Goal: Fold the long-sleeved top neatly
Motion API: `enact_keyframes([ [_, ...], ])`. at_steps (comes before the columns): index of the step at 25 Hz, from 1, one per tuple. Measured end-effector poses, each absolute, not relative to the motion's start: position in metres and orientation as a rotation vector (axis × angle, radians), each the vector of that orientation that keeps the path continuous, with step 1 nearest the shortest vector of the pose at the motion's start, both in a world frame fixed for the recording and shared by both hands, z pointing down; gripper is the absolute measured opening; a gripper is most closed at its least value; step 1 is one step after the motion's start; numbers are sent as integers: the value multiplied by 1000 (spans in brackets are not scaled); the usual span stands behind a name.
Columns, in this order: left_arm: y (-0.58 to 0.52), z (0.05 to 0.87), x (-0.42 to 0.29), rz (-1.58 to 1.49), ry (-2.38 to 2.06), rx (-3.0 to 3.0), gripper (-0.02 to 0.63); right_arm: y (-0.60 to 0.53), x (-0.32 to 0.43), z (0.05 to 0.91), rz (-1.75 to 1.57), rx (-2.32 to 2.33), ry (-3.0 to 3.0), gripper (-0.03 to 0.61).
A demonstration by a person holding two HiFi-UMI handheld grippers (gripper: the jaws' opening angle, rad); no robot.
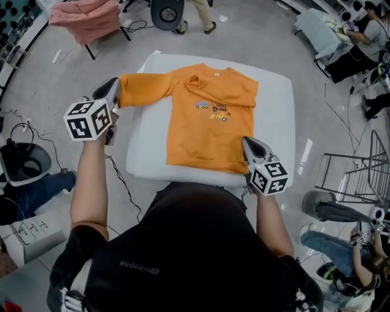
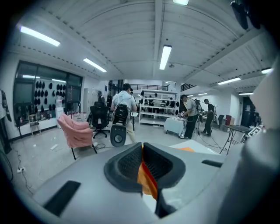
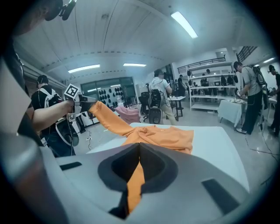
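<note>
An orange long-sleeved top (image 1: 207,122) lies on the white padded table (image 1: 274,109), its right sleeve folded across the chest. My left gripper (image 1: 114,91) is shut on the cuff of the left sleeve (image 1: 143,88), holding it lifted and stretched out past the table's left edge; orange cloth (image 2: 146,179) shows pinched between its jaws. My right gripper (image 1: 247,145) is shut on the top's hem (image 3: 135,183) at the near right corner. In the right gripper view the raised sleeve (image 3: 109,120) runs up to the left gripper (image 3: 85,101).
A pink chair (image 1: 85,19) stands at the far left. A person's legs and a round black stool (image 1: 167,12) are behind the table. A folding rack (image 1: 353,177) is at the right, cables and a black bin (image 1: 24,161) on the left floor.
</note>
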State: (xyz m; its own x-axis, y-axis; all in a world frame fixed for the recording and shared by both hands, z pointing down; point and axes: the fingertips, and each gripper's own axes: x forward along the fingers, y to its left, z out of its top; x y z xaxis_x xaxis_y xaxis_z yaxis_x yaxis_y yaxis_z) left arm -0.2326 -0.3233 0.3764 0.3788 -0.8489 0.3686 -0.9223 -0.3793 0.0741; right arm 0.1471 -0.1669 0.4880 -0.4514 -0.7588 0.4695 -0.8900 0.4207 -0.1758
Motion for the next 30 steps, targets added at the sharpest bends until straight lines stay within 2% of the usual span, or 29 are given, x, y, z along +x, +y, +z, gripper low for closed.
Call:
enact_keyframes([
  [7, -351, 310, -193, 355, -1588, 2449, 17, -178, 179, 485, 569, 1383, -2401, 3],
  [14, -355, 292, -104, 431, -1435, 2559, 17, -175, 199, 488, 586, 1368, -2443, 3],
  [30, -366, 354, 93, 837, -1071, 2725, 16, -161, 261, 485, 618, 1436, -2467, 3],
])
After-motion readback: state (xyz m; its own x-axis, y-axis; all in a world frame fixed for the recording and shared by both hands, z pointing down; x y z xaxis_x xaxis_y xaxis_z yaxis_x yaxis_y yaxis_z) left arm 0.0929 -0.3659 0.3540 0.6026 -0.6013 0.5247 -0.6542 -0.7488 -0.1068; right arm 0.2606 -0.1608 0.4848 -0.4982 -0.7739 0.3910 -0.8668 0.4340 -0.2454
